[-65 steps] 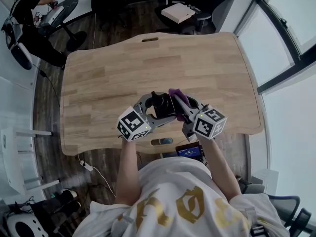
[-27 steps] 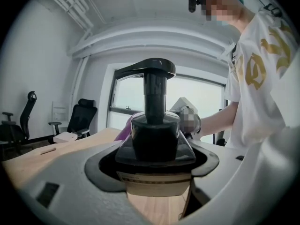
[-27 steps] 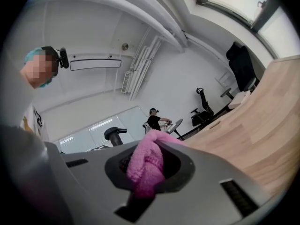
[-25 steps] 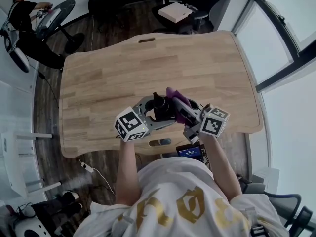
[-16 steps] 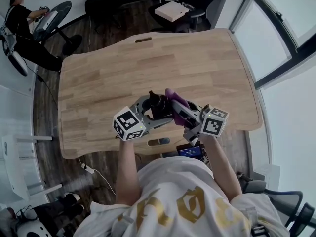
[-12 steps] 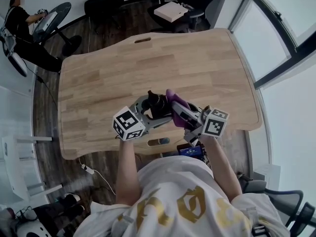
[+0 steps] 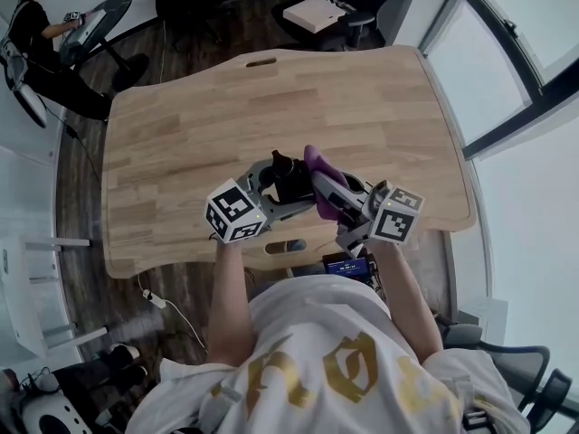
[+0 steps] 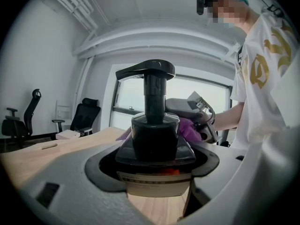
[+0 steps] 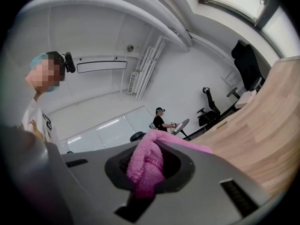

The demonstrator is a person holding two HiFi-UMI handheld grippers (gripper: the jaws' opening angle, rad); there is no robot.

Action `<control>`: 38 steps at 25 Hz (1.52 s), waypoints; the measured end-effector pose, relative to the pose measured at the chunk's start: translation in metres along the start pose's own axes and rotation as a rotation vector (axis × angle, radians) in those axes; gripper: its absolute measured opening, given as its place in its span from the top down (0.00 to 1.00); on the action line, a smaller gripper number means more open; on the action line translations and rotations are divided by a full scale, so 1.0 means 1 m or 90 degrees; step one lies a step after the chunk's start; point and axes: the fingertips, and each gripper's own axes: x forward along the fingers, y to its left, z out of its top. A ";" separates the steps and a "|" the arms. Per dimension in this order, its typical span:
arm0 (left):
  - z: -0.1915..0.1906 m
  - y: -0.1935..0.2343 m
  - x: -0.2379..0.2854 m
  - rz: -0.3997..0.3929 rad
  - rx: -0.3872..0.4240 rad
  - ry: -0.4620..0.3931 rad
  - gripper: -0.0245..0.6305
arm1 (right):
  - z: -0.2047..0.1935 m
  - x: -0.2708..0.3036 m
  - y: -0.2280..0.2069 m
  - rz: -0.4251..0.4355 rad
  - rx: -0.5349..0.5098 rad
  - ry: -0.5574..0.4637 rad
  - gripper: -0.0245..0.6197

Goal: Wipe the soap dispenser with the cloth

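Risk: your cloth [image 9: 146,163] could push the soap dispenser [image 8: 155,135] askew or out of grip.
Cause: probably pressing hard from one side.
Left gripper [image 7: 271,181]: jaws clamped on the dispenser's body, pump upright above them.
Right gripper [image 7: 330,193]: jaws pinching the bunched cloth, which juts ahead against the dispenser's far side.

Nothing legible: gold lettering [image 7: 348,371] on the shirt [image 7: 298,319] cannot be read.
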 end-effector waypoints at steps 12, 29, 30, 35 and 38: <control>-0.011 -0.011 0.006 0.006 0.011 0.039 0.42 | 0.001 -0.001 0.035 0.005 -0.126 0.039 0.92; -0.027 -0.021 0.027 0.004 0.013 0.093 0.42 | -0.021 0.015 0.090 0.067 -0.346 0.093 0.92; -0.028 -0.022 0.027 0.007 0.012 0.094 0.42 | -0.025 0.015 0.092 0.066 -0.360 0.103 0.92; -0.033 -0.019 0.030 0.037 0.011 0.106 0.42 | -0.035 0.019 0.096 0.077 -0.380 0.138 0.92; -0.038 -0.012 0.030 0.053 0.003 0.108 0.42 | -0.032 0.025 0.097 0.085 -0.419 0.142 0.92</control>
